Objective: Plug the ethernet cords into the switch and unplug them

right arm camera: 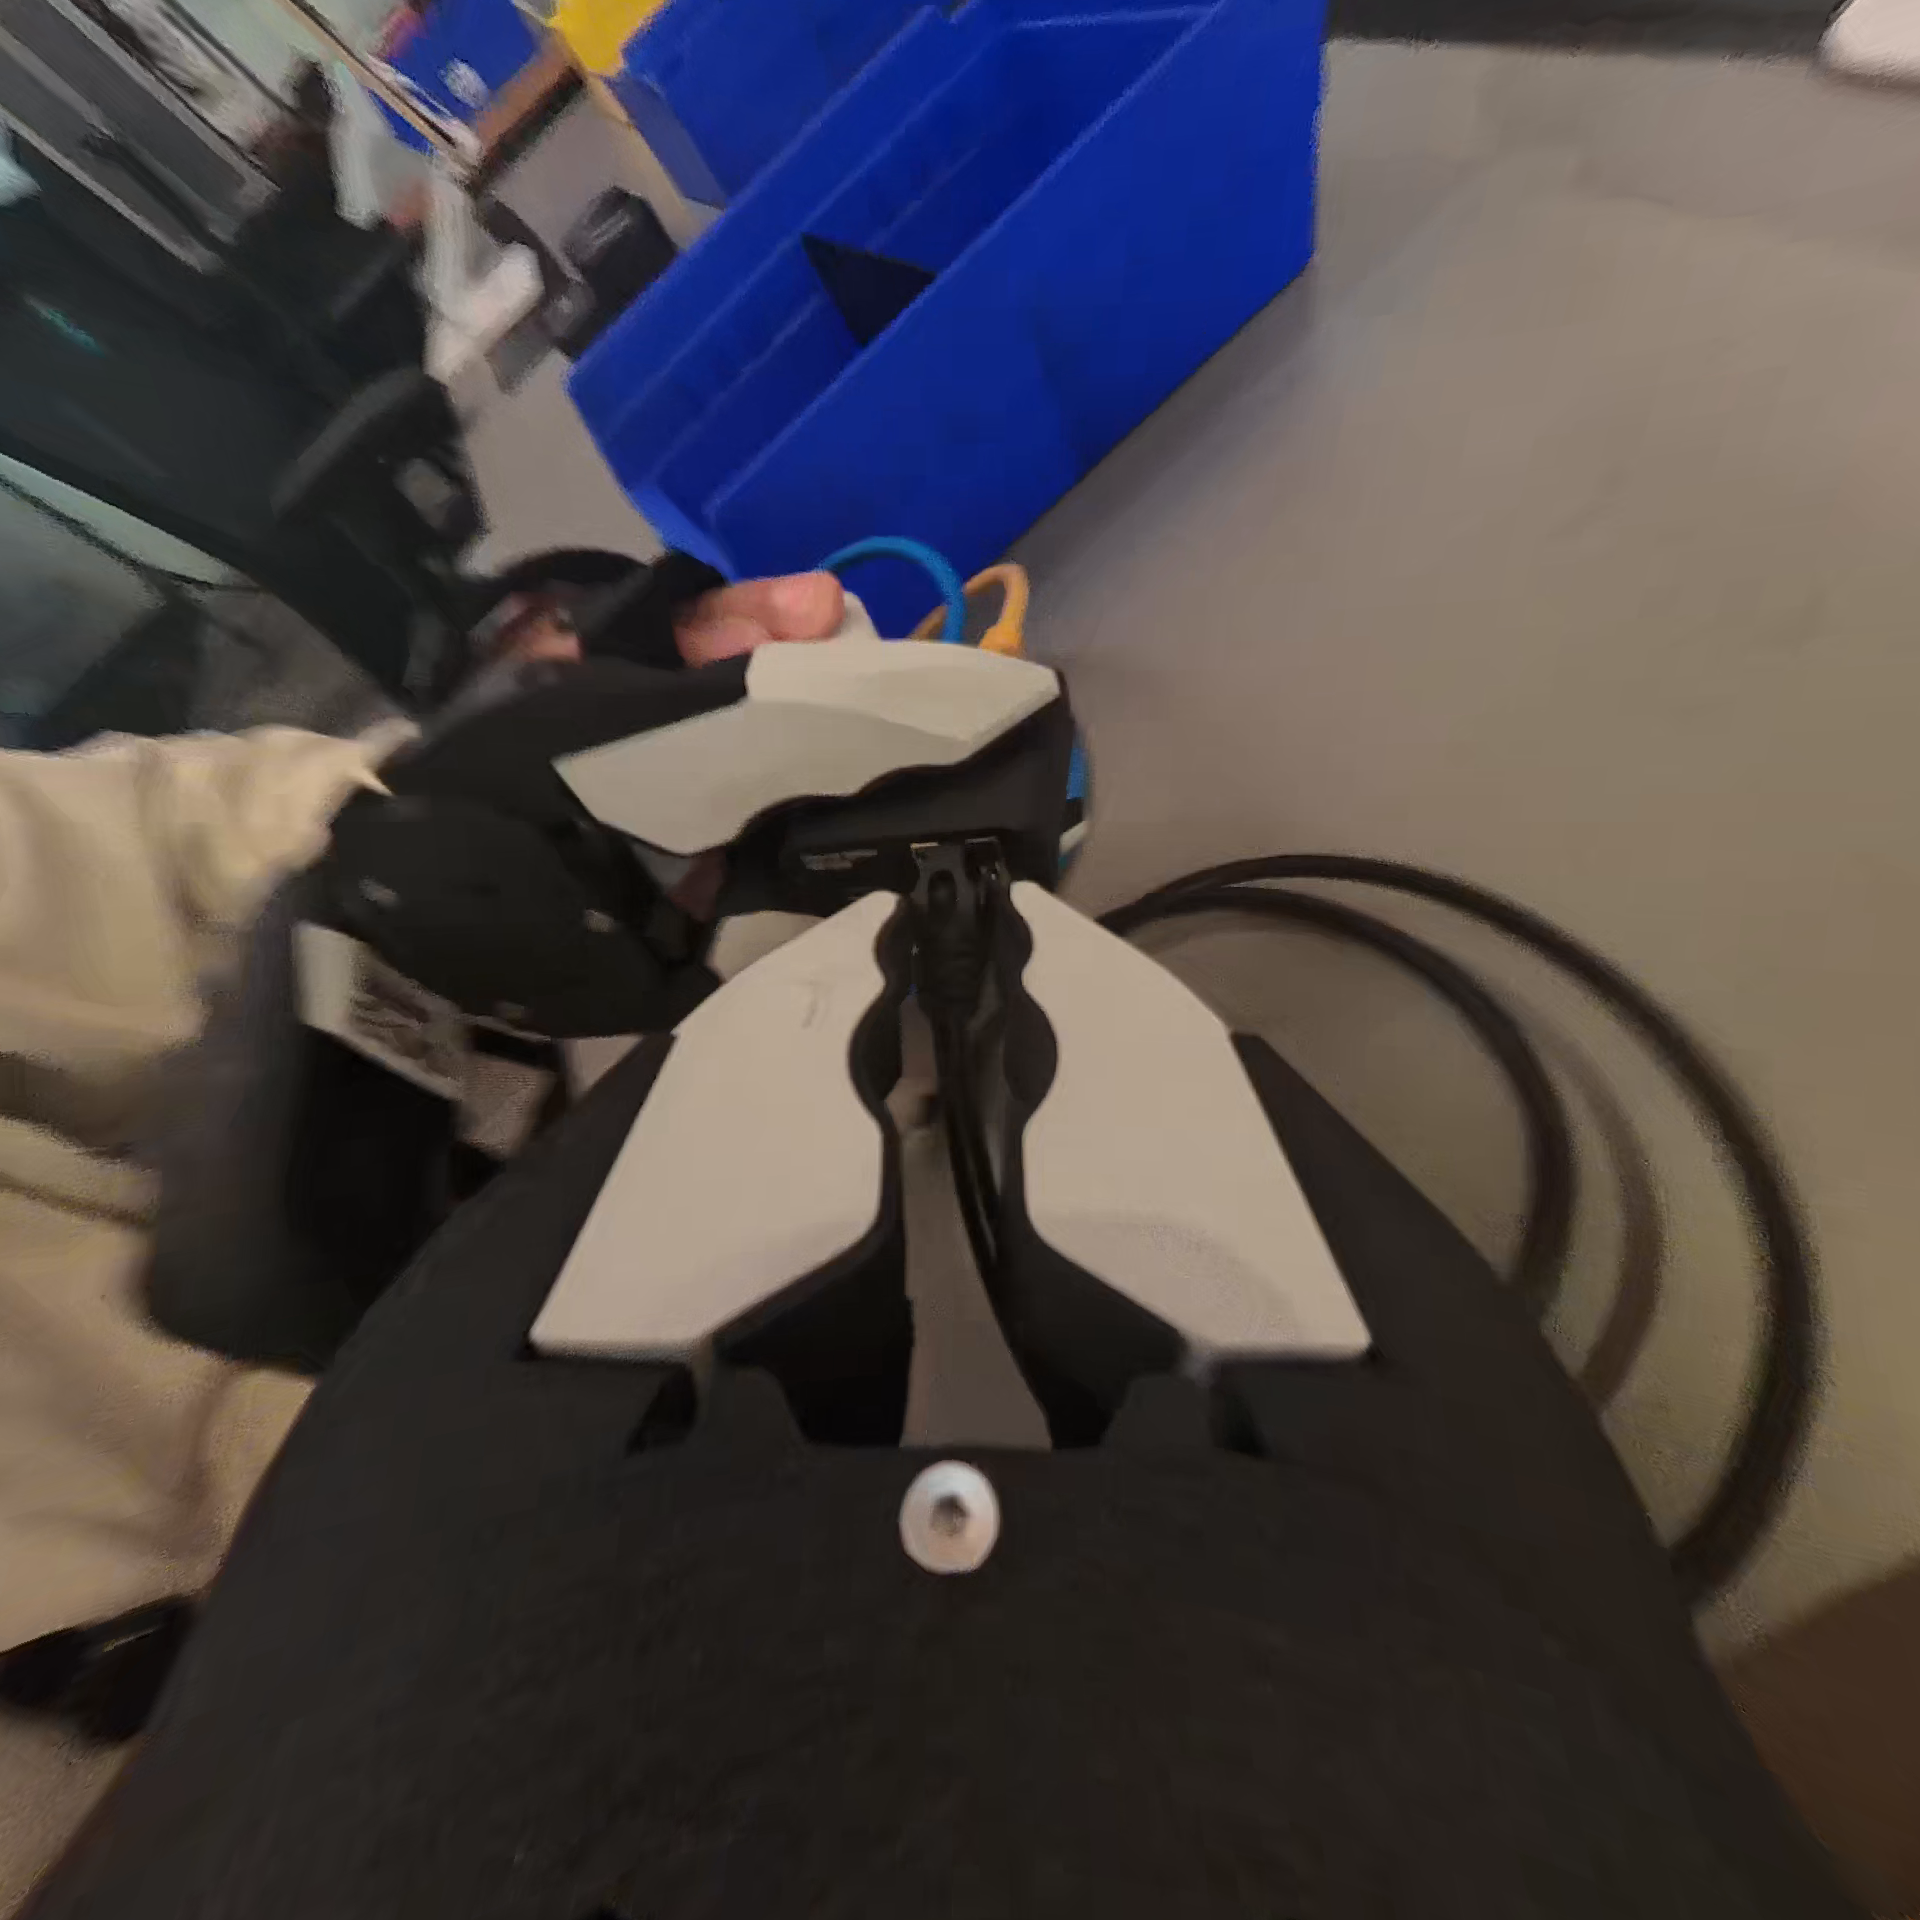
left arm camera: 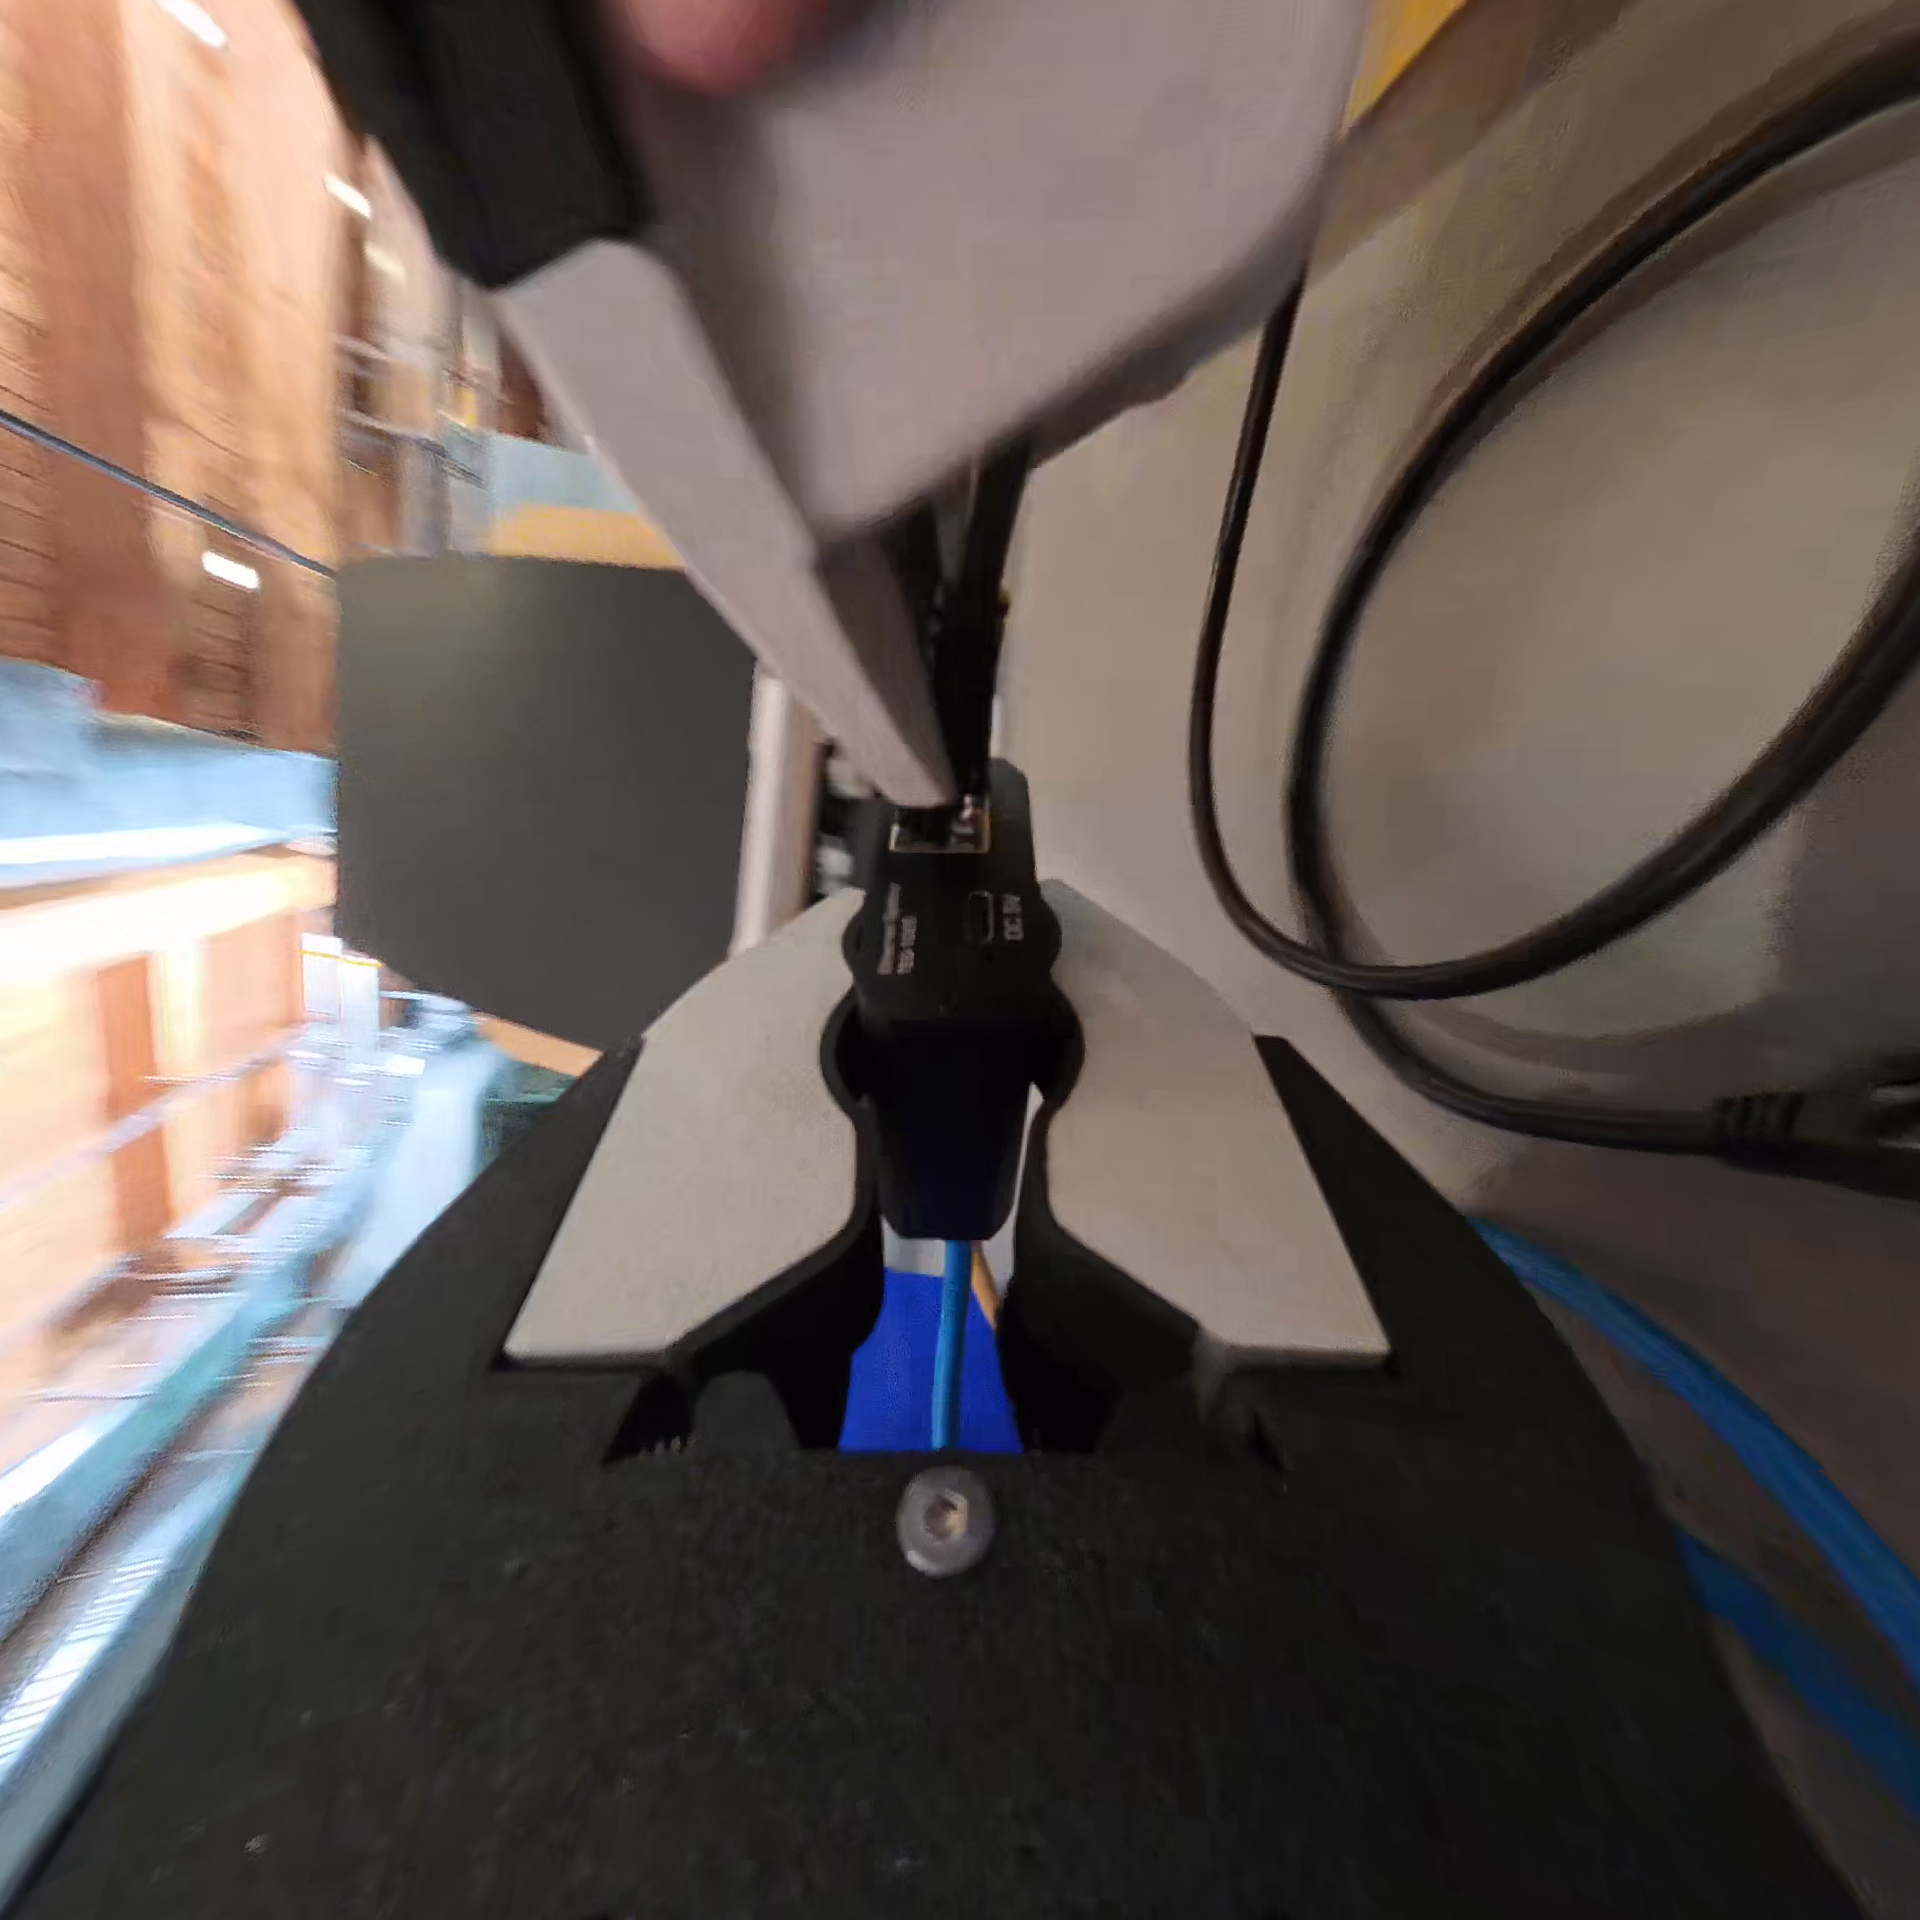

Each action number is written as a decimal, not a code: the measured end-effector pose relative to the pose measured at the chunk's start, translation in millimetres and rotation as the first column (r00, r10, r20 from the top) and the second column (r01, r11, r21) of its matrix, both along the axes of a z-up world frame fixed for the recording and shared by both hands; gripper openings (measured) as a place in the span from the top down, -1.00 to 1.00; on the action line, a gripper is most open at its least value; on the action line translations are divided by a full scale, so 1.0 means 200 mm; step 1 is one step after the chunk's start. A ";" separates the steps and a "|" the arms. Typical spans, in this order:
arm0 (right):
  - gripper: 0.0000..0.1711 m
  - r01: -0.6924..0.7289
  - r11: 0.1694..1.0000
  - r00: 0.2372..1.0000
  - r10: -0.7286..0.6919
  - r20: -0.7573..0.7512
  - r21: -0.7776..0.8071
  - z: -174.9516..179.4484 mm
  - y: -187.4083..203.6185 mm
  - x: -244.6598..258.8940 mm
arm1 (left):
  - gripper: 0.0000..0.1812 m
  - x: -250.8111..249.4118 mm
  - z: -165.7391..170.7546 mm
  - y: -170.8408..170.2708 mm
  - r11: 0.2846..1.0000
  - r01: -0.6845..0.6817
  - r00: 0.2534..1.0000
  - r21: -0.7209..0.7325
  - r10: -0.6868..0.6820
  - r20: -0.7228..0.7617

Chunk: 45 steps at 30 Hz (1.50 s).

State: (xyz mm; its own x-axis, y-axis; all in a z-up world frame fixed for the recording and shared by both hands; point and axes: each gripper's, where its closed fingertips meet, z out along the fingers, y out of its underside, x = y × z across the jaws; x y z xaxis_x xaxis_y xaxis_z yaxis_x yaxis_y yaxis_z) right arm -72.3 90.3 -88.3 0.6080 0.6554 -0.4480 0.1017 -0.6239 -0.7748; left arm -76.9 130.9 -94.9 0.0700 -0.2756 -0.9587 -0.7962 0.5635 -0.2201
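Left wrist view: left claw clamped on the small black switch, blue cord trailing from its rear. Right wrist view: right claw clamped on a black cord's plug, right at a switch port. Switch looks light and rigid; cord floppy, so grip the stiff plug body, clip likely fragile.

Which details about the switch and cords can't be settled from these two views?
- Left wrist view: the black cord's plug, hidden by the right hand-held gripper at the switch.
- Right wrist view: whether the plug is fully seated; blurred.
- Right wrist view: blue cord ends, hidden behind the left hand-held gripper.
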 end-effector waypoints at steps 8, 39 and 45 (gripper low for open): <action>0.57 -0.118 0.907 0.954 -0.009 -0.299 -0.404 0.04 -0.03 0.02 | 0.73 -0.03 0.12 -0.02 0.951 -0.024 0.999 0.308 0.030 -0.014; 0.82 -0.112 0.994 0.990 0.113 0.085 -0.010 0.05 0.05 -0.02 | 0.72 -0.05 0.07 0.04 0.970 -0.087 0.996 0.228 0.092 -0.011; 0.82 -0.162 0.922 0.859 -0.044 0.510 0.353 -0.05 0.06 -0.01 | 0.73 -0.05 0.05 0.04 0.974 -0.091 0.995 0.206 0.095 -0.010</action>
State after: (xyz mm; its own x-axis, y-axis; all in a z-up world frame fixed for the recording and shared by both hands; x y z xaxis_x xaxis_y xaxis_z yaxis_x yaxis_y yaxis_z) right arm -73.7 102.9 -97.8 0.6338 0.7498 0.1899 0.5646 -0.2807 -0.7762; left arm -86.4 139.8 -84.1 0.0662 -0.0664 -0.9956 -0.8505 0.5180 -0.0911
